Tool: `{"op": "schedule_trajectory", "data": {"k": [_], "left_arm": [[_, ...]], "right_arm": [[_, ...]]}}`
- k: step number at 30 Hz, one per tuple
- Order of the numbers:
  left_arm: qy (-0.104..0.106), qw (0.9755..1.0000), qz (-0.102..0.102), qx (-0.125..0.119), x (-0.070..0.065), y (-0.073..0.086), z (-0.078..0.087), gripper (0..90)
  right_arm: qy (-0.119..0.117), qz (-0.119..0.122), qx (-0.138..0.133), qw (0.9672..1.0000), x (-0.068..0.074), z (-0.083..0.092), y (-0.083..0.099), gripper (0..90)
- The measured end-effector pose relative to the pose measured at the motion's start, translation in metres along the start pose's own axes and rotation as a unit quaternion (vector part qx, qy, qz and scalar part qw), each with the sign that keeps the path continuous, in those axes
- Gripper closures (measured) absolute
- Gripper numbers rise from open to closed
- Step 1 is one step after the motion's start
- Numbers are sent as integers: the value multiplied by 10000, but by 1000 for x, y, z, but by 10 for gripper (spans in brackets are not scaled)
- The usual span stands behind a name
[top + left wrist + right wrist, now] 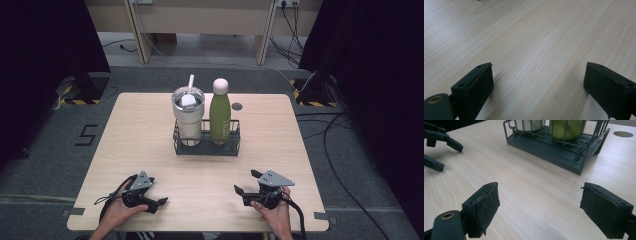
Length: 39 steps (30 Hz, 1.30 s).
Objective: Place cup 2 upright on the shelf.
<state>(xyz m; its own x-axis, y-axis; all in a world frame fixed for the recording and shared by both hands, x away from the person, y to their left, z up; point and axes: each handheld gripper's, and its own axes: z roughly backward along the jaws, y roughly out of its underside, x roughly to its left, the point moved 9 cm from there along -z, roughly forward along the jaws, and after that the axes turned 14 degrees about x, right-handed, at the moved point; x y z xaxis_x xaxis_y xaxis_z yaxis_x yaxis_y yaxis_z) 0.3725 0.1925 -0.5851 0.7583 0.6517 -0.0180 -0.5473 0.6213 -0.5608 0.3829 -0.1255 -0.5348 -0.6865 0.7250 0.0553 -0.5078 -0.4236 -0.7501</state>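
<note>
Both hands rest low at the near edge of the pale wooden worktop [150, 135]. The left gripper [156, 204] lies on the wood at the near left, held in the person's left hand [120, 210], jaws pointing toward the middle of the worktop. In the left gripper view those two black jaws stand wide apart, with bare wood grain between them and nothing in the gap. Open, no question.

Over on the near right, the right gripper [245, 182] sits in the right hand [274, 212], grey three-cornered plate on top, cable trailing off the near edge. Its jaws are spread too: the right gripper view shows the two worn pads well apart, gripping nothing, only worktop between them.

Straight ahead of that pair, well apart from both grippers, stands the dark wire basket [206, 148] at the centre of the worktop. Two things ride in it, side by side and upright. On the left, a steel tumbler [188, 120] with a white straw [190, 82] poking up through its lid. On the right, just beside it, a green bottle [220, 117] with a pale rounded cap. In the right gripper view the basket [564, 157] sits beyond the jaws, with the bottle's green base [566, 128] behind the wires.

The left gripper's jaws also show at the far left of that view, open and resting just above the wood.
</note>
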Motion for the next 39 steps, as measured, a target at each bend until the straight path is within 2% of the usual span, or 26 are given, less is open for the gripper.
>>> {"op": "schedule_trajectory", "data": {"k": [5, 13, 23, 31, 39], "left_arm": [[1, 10000, 7, -5, 0, 0, 0, 86], [0, 10000, 1, 1, 0, 0, 0, 86], [-2, 10000, 2, -10, 0, 0, 0, 86], [0, 10000, 0, 1, 0, 0, 0, 86], [-2, 10000, 9, -16, 0, 0, 0, 86]], "right_arm": [[145, 62, 155, 9998, -2, 0, 8, 154], [158, 57, 293, 9994, -2, 2, 17, 155], [128, 87, 605, 9980, 0, 2, 28, 154], [148, 52, 841, 9963, -1, -1, 37, 154], [178, 17, 1181, 9928, -1, -6, 47, 152]]}}
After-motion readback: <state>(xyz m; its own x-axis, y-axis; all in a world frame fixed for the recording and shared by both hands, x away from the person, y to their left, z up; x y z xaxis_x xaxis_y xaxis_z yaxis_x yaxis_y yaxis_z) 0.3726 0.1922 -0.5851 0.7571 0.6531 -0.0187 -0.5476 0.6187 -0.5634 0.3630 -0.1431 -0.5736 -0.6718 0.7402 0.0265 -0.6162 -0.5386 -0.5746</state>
